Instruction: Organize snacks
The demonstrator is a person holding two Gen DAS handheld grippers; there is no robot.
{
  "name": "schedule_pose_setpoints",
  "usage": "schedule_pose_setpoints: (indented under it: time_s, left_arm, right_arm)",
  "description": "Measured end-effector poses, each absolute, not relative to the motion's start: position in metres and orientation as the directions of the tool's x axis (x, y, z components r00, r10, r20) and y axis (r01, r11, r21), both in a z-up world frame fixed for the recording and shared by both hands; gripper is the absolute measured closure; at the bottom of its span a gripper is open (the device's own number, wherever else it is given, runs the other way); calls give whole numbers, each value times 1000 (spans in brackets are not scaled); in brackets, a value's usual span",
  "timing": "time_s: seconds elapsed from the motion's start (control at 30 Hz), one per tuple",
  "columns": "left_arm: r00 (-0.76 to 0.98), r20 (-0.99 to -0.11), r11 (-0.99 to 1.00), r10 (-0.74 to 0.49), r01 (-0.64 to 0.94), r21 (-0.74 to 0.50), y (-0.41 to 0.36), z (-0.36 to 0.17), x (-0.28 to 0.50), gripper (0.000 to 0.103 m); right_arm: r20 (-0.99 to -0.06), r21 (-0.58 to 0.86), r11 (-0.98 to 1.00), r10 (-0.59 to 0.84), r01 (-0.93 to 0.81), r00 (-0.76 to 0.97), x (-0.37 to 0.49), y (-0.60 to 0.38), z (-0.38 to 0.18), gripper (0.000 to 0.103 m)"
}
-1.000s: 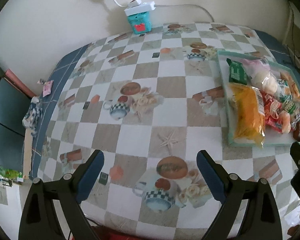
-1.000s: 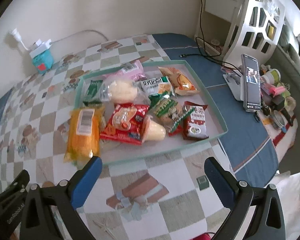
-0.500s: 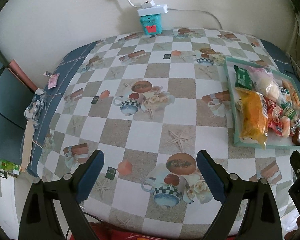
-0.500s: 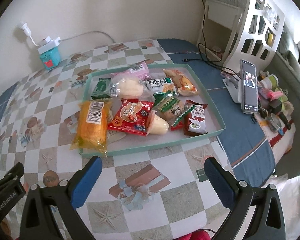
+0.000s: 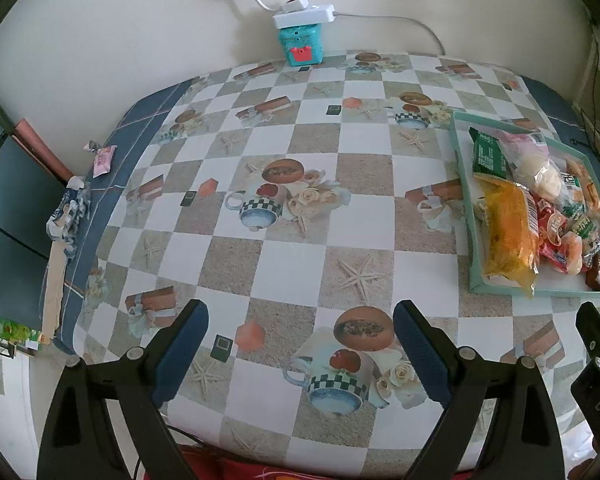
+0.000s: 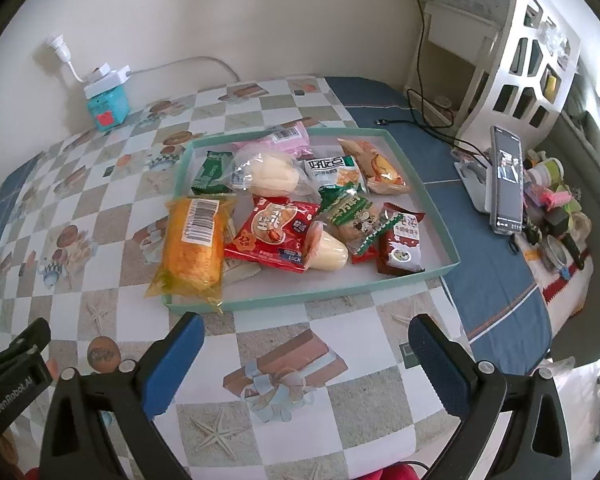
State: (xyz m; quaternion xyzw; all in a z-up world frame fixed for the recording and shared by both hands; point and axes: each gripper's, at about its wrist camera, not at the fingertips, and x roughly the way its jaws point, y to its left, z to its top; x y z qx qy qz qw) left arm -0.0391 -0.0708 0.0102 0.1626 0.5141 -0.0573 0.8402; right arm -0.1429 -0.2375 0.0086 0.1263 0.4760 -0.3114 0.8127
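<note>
A shallow teal tray [image 6: 436, 216] on the checkered tablecloth holds several snack packs: an orange pack [image 6: 194, 240] overhanging its near left edge, a red pack [image 6: 274, 232], a green pack [image 6: 212, 168], a dark red pack [image 6: 402, 244] and a pale bun [image 6: 270, 174]. My right gripper [image 6: 300, 334] is open and empty, held just in front of the tray. My left gripper [image 5: 300, 320] is open and empty over the bare cloth; the tray [image 5: 466, 200] lies at its far right, with the orange pack [image 5: 508, 232] at the tray's left.
A teal box with a white power strip [image 5: 302, 36] stands at the back wall. A phone on a stand [image 6: 506, 180] and small clutter [image 6: 556, 208] sit right of the tray on the blue cloth. A white shelf [image 6: 512, 40] stands behind. Wrappers [image 5: 102, 160] lie at the table's left edge.
Both grippers have pulled back and up from the table, so the tray and the cloth look smaller and farther. Both stay open and empty.
</note>
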Motion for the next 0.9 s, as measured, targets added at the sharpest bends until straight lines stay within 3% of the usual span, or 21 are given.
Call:
schedule_pose_setpoints:
  time_s: [0.9]
  left_arm:
    - [448, -892, 944, 57, 267, 194, -68, 7, -35, 9]
  right_arm:
    - [-850, -93, 778, -387, 621, 357, -140, -235, 10, 0]
